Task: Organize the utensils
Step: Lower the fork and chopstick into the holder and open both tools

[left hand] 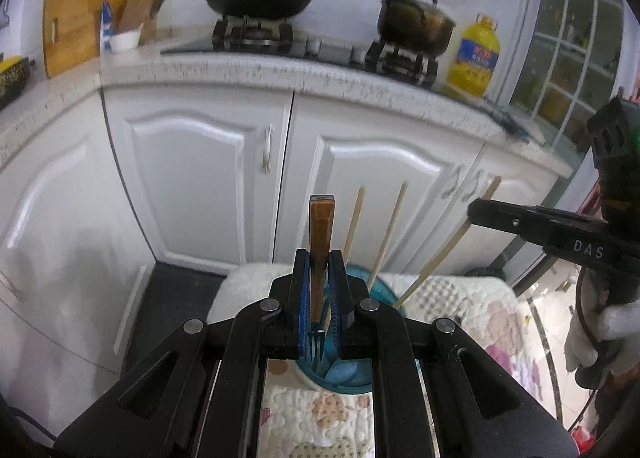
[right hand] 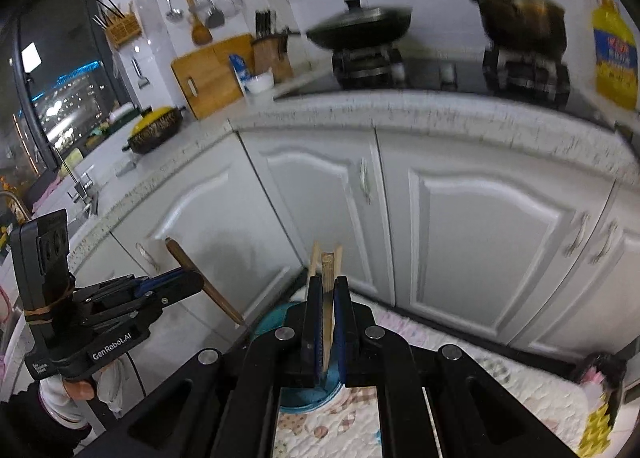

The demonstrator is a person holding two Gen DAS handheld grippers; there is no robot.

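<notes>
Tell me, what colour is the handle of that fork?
Reddish-brown wood, darker where the left hand-held gripper clamps the fork; clearest in the left wrist view.

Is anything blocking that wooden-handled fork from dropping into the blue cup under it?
Nothing visible blocks it. The left gripper holds the fork tines-down right over the blue cup. Two loose chopsticks lean in the cup beside it, leaving open room. The right gripper holds another chopstick off to the side.

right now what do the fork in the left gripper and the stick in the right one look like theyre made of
Fork: brown handle with matte grain, likely wood; its thin grey tines look like metal. It points tines-down over the teal holder, seemingly glossy plastic. The stick in the right gripper is a pale tan chopstick, probably bamboo or wood.
</notes>
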